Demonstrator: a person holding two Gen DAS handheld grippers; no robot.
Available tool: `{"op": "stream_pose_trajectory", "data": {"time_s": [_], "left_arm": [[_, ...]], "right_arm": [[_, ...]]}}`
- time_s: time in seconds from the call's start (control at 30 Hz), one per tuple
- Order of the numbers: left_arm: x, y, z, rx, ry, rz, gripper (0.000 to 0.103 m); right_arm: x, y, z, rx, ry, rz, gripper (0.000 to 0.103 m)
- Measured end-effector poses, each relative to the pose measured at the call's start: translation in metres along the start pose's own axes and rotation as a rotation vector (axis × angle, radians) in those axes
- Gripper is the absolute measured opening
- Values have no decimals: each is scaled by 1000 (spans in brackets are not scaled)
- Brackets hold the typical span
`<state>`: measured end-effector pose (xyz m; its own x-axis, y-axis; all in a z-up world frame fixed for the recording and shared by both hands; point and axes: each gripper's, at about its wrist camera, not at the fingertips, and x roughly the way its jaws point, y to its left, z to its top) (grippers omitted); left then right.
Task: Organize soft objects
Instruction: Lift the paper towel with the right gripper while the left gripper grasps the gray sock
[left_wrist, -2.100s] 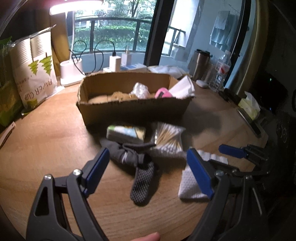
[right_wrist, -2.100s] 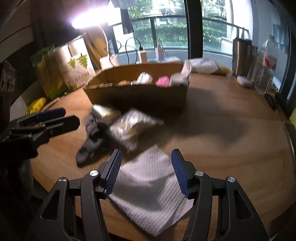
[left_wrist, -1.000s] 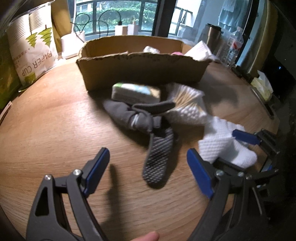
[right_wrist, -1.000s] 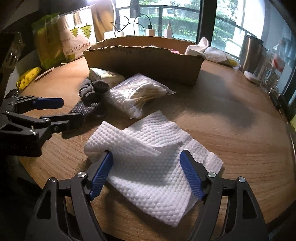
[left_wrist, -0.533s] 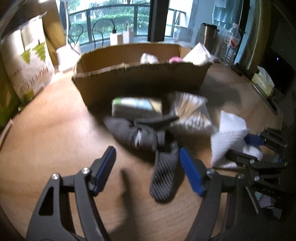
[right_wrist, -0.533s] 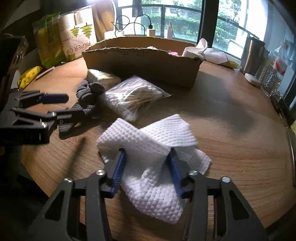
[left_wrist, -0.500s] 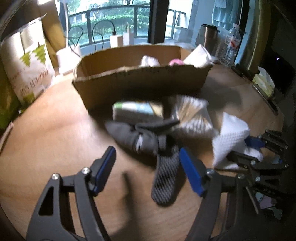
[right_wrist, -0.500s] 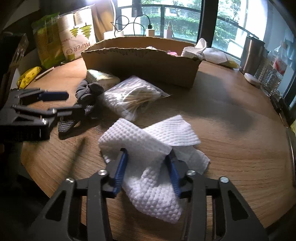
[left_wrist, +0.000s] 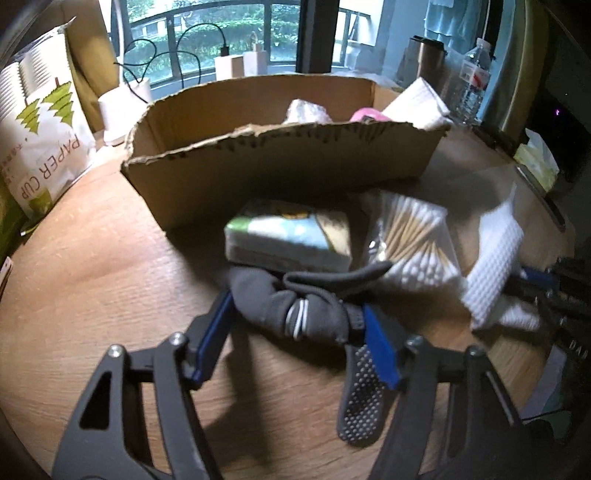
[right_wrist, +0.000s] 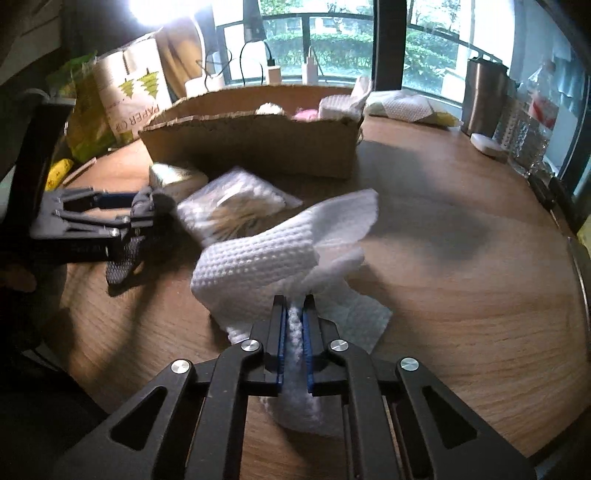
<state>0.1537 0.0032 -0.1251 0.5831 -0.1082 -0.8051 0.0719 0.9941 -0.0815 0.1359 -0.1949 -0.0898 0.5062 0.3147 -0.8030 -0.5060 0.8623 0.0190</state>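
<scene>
My right gripper (right_wrist: 294, 317) is shut on the white waffle cloth (right_wrist: 266, 254) and holds its bunched middle just above the round wooden table; the cloth also shows in the left wrist view (left_wrist: 495, 266). My left gripper (left_wrist: 295, 325) is open, its blue pads on either side of the grey sock bundle (left_wrist: 291, 299), touching or nearly touching it. The sock's dotted foot (left_wrist: 360, 402) trails toward me. The left gripper (right_wrist: 122, 214) also shows at the sock in the right wrist view. The cardboard box (left_wrist: 280, 147) stands behind with soft things inside.
A tissue pack (left_wrist: 291, 236) and a bag of cotton swabs (left_wrist: 413, 232) lie between the sock and the box. A paper cup bag (left_wrist: 40, 140) stands at the left. A steel tumbler (right_wrist: 484, 96) and water bottle (right_wrist: 532, 122) stand far right, near the table edge.
My right gripper closed on the white cloth and lifted its middle off the table. My left gripper moved forward and narrowed around the grey sock bundle.
</scene>
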Motion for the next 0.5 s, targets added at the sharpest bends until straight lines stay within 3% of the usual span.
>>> {"op": "stream_pose_trajectory", "data": {"time_s": [0.3, 0.5], "left_arm": [[-21, 6, -2, -34, -41, -46, 42], [-28, 9, -4, -48, -49, -57, 39]], "right_arm": [[-17, 1, 22, -12, -71, 3, 9], [-30, 3, 39, -19, -123, 8, 9]]}}
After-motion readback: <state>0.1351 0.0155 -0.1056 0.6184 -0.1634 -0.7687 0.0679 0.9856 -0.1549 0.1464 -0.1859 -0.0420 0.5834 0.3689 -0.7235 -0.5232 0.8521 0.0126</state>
